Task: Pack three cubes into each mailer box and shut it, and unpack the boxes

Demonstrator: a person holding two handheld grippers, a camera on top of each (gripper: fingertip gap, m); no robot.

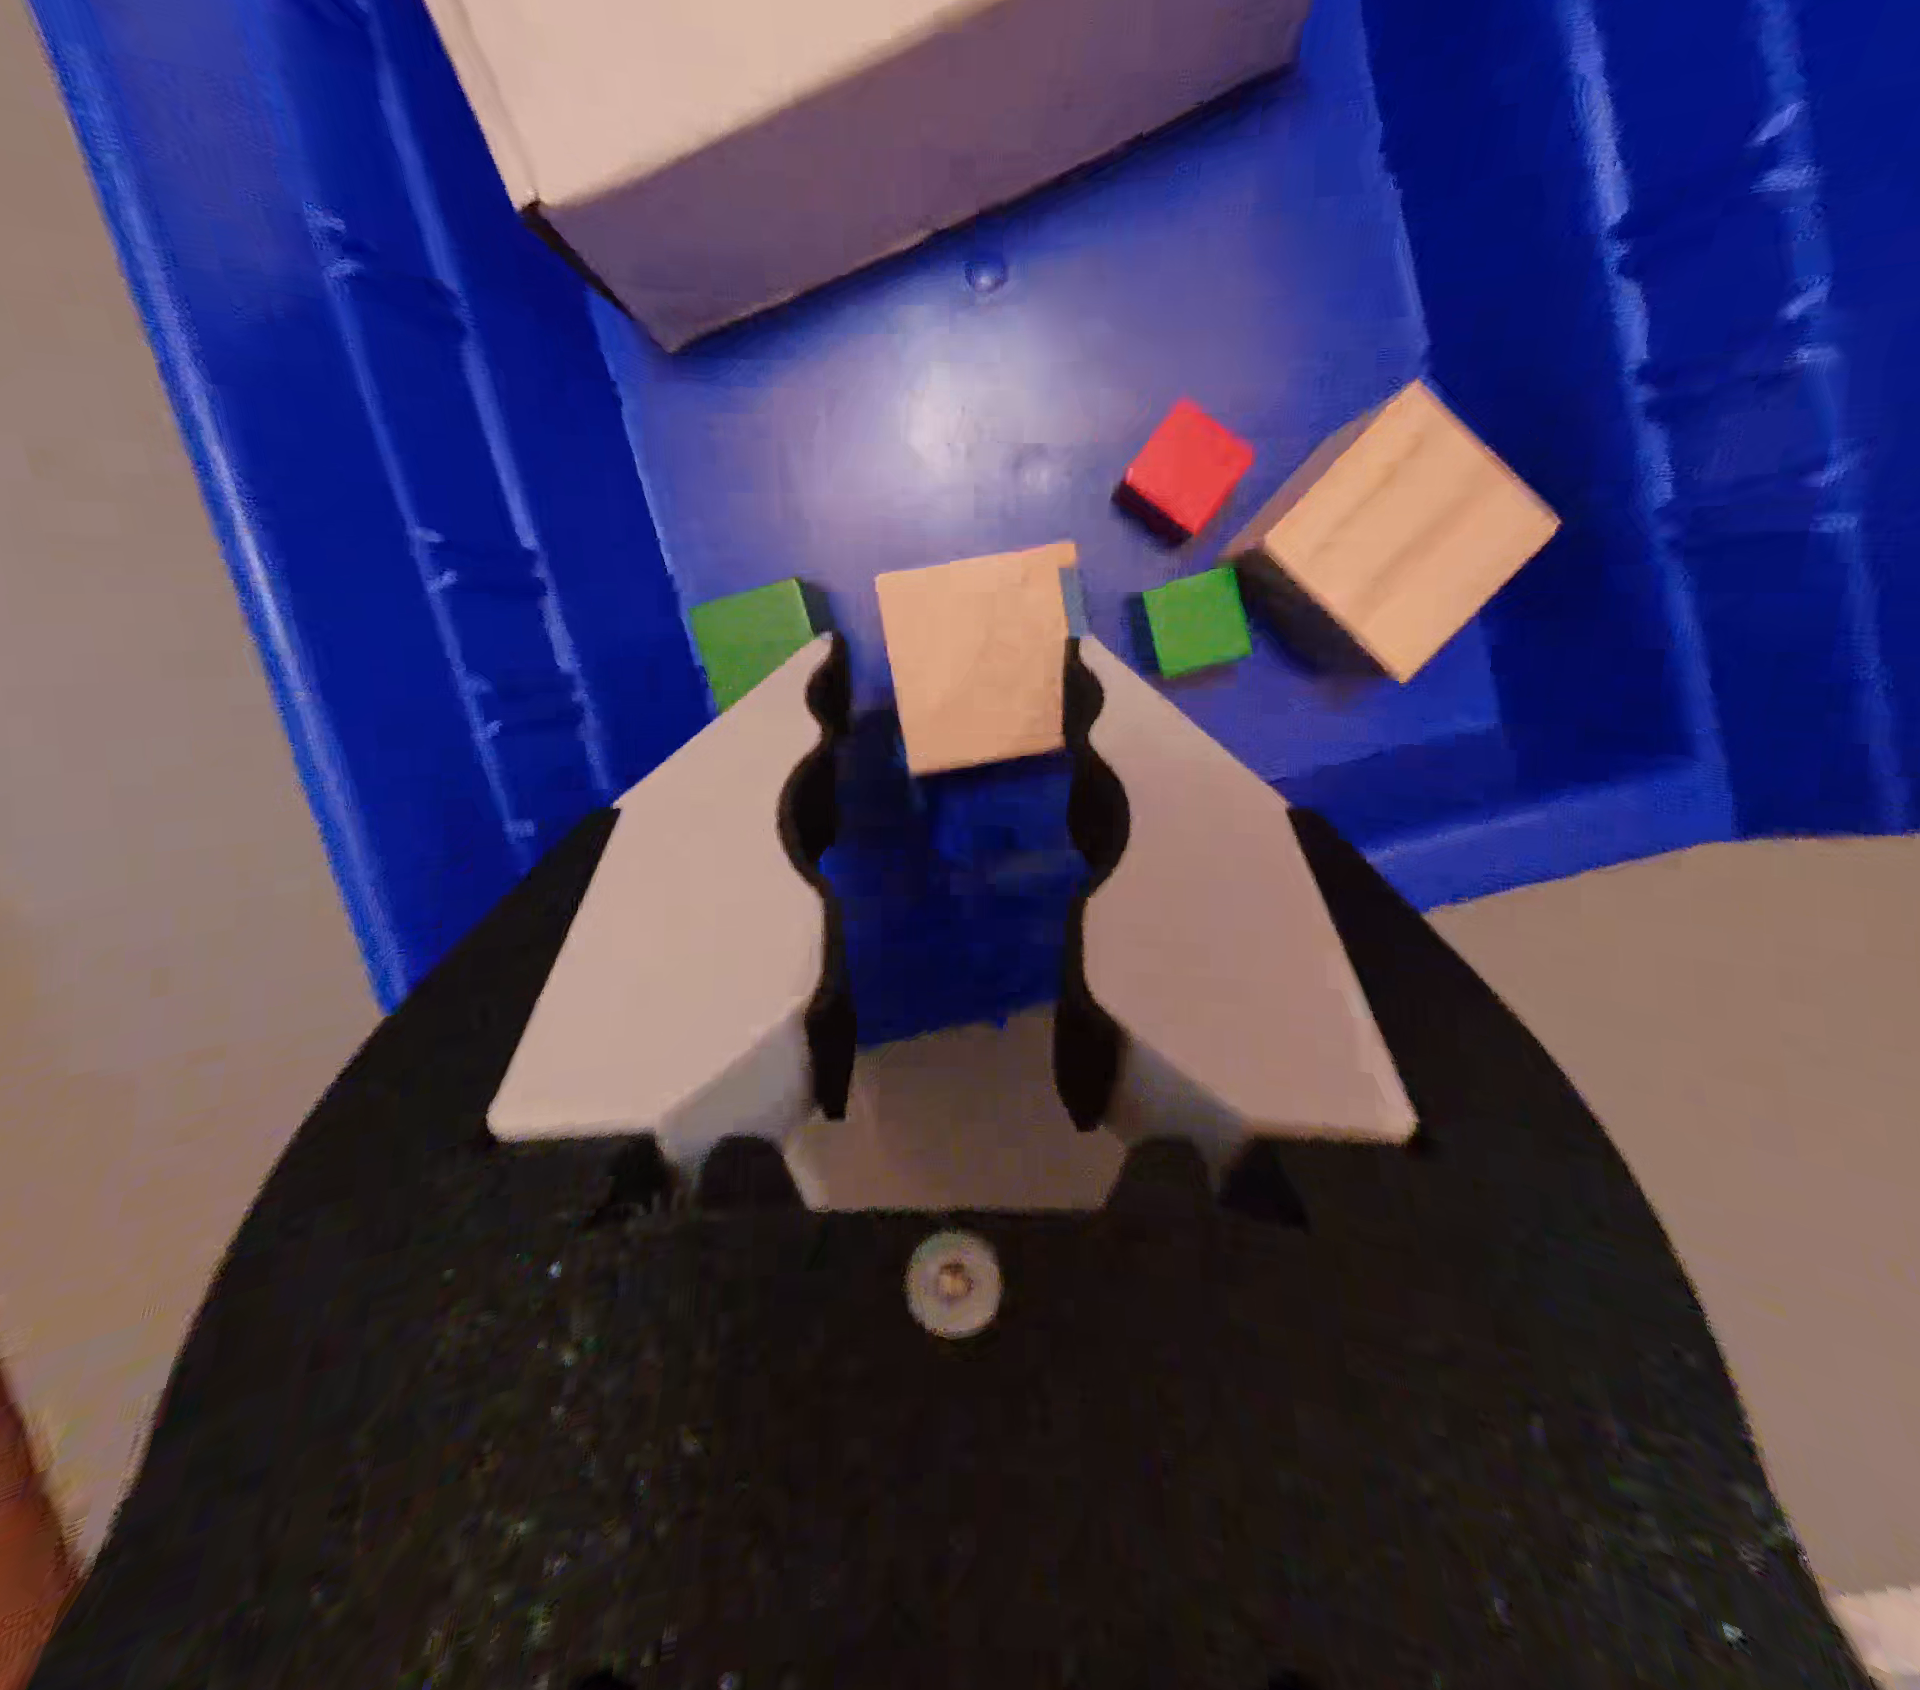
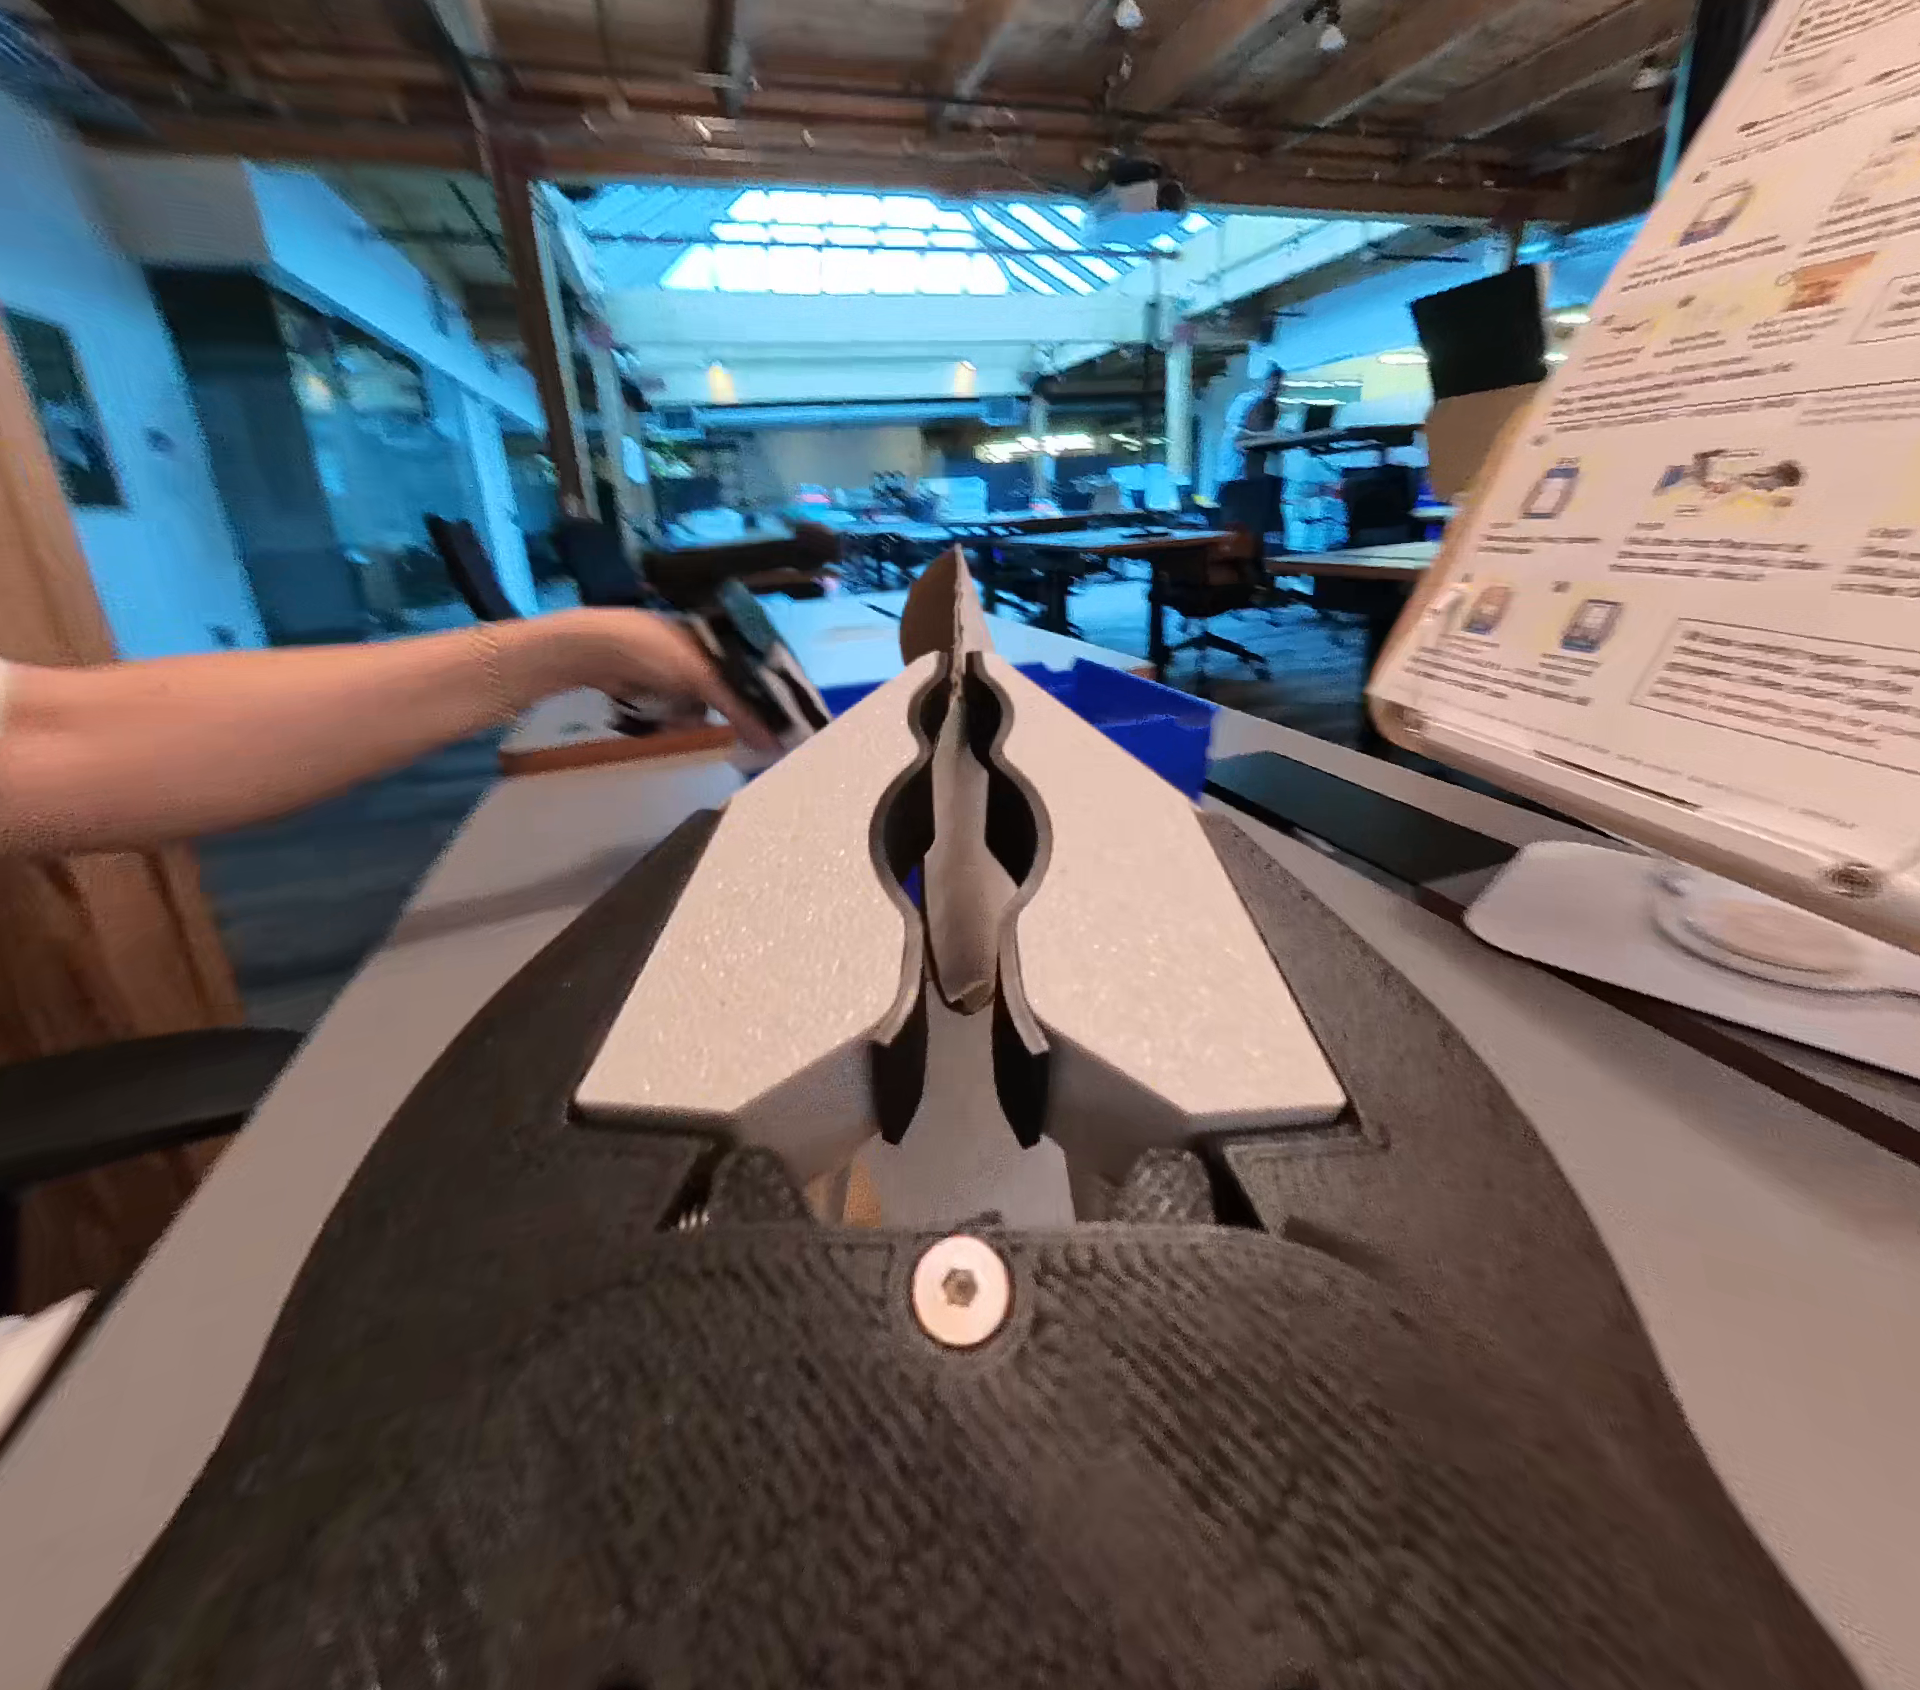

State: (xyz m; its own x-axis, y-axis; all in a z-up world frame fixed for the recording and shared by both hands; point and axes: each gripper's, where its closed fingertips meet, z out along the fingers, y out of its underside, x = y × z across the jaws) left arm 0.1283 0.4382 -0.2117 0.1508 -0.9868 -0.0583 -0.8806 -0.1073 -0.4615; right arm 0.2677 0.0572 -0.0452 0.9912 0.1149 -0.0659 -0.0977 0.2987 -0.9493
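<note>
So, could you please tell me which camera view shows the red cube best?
The left wrist view: the red cube lies in plain sight on the floor of the blue bin, beyond the left gripper. The right wrist view shows only a strip of the bin behind the right gripper, and no cube.

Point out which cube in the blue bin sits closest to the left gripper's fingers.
The smaller plain wooden cube, right at the tips of the open left gripper. The two green cubes flank it; the red cube and bigger wooden cube lie beyond.
</note>
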